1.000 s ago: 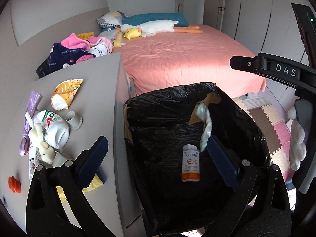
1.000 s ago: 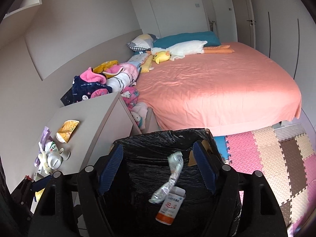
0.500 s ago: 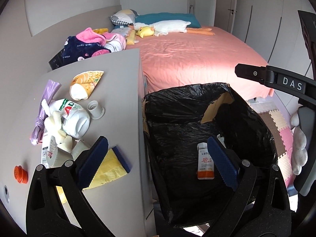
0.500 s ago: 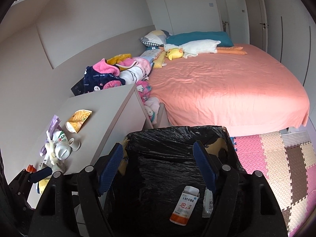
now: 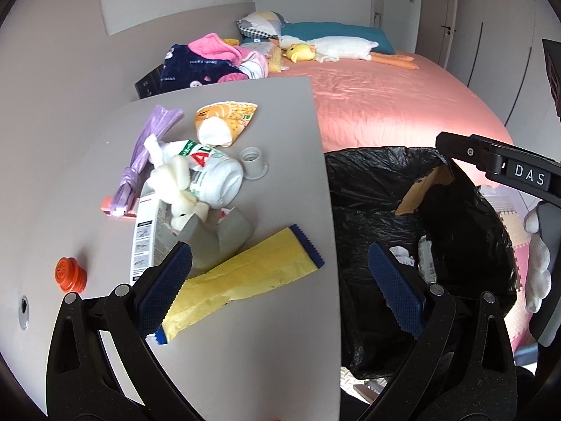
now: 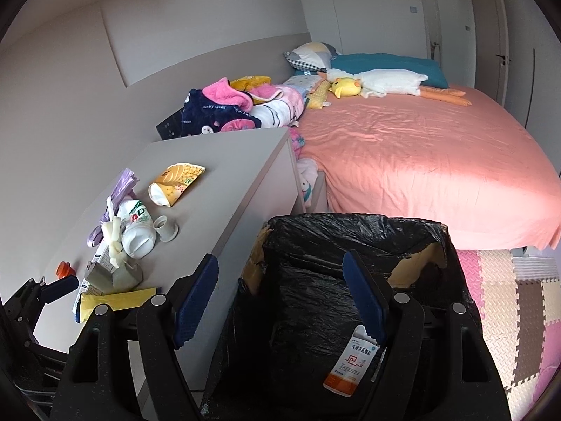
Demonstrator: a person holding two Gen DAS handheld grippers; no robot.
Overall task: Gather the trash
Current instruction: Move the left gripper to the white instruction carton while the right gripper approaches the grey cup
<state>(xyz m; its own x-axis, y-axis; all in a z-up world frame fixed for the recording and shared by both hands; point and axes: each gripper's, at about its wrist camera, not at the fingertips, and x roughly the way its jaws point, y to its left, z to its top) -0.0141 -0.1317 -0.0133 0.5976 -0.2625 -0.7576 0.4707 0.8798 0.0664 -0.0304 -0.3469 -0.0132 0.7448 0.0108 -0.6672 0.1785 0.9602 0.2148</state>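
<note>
A black-lined trash bin (image 5: 371,189) (image 6: 308,238) stands beside a grey cabinet (image 5: 245,351) (image 6: 224,154). Inside lies a white and orange packet (image 6: 352,361). On the cabinet top lie a yellow wrapper (image 5: 245,273) (image 6: 115,300), a white bottle (image 5: 210,172) (image 6: 135,228), a crushed grey carton (image 5: 217,235), a corn snack bag (image 5: 224,122) (image 6: 175,182), a white cap (image 5: 253,163), a purple bag (image 5: 147,154) and an orange cap (image 5: 68,275). My left gripper (image 5: 280,280) is open over the cabinet's front edge, just short of the yellow wrapper. My right gripper (image 6: 280,298) is open above the bin.
A bed with a pink sheet (image 6: 420,161) fills the far side, with pillows and a plush duck (image 6: 345,87). Clothes (image 6: 228,112) are piled behind the cabinet. Foam floor mats (image 6: 508,298) lie to the right of the bin.
A clear wrapper fell from my right gripper into the bin. Both grippers swung left, the left one from over the bin to the cabinet top.
</note>
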